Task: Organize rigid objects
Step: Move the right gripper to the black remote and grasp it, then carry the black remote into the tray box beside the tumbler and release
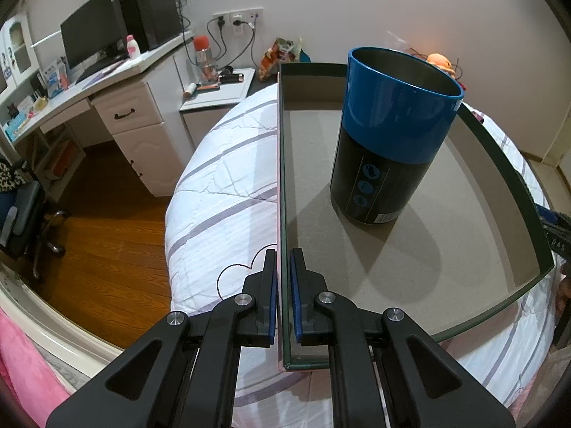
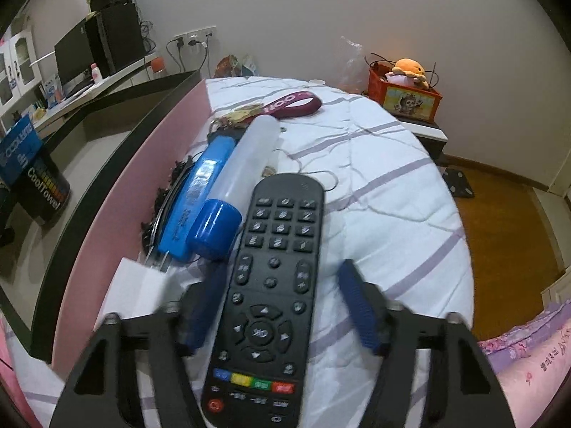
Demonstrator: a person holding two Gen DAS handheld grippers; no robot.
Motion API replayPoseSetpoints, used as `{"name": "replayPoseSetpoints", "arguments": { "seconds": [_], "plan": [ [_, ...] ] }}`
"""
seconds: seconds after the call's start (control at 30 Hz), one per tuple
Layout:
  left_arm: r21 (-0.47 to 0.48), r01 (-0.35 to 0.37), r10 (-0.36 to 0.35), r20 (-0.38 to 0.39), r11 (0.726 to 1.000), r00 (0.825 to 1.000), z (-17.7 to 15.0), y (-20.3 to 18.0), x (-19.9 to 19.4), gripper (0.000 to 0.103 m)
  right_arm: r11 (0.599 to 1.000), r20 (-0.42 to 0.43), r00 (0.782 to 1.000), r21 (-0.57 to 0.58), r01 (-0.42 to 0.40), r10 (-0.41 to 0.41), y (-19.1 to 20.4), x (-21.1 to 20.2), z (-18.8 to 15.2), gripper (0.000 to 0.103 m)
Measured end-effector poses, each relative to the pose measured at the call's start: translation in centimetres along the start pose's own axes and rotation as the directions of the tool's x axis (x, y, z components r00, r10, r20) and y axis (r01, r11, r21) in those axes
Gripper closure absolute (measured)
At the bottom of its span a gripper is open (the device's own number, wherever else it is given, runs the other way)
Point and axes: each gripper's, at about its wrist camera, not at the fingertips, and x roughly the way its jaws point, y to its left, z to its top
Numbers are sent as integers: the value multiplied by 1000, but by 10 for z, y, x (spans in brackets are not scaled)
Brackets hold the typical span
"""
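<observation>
The left gripper is clamped on the side wall of the box, its blue pads pressed to either face of the thin wall. That hold likely steadies the shallow box on the soft bed so it does not slide or tip while things are dropped in. Inside, toward 1 o'clock from the gripper, a can stands upright on the grey floor, its open mouth up, apart from the walls.

The right gripper stands wide, one finger on each side of the remote, which lies face up on the quilt with its long axis running from 6 to 12 o'clock. The left pad looks close to or against the remote's edge while the right pad is clear of it; blur there hides whether any contact exists. The straddle suits a squeeze across the narrow width, the firmest line on a long flat body.

At 11 o'clock from the remote lies a bottle with a blue cap, touching a flat blue tool beside the box's pink outer wall. A strap lies farther out at 12 o'clock. These wait close to the box, so each transfer should be short.
</observation>
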Motion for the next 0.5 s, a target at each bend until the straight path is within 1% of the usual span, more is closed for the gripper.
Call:
{"name": "replayPoseSetpoints", "arguments": {
  "seconds": [0.03,0.1,0.27,0.5],
  "plan": [
    [1,0,0,0,1000,1000,0,0,0,96,1000,4,1000,5,-18,18,-2,-1,0,57],
    [1,0,0,0,1000,1000,0,0,0,96,999,5,999,21,-46,46,-9,-3,-1,59],
    [1,0,0,-1,1000,1000,0,-1,0,96,996,17,997,42,-78,77,-14,-9,-6,59],
    [1,0,0,-1,1000,1000,1,-2,0,96,995,38,995,39,-89,87,-12,-21,-5,59]
  ]
}}
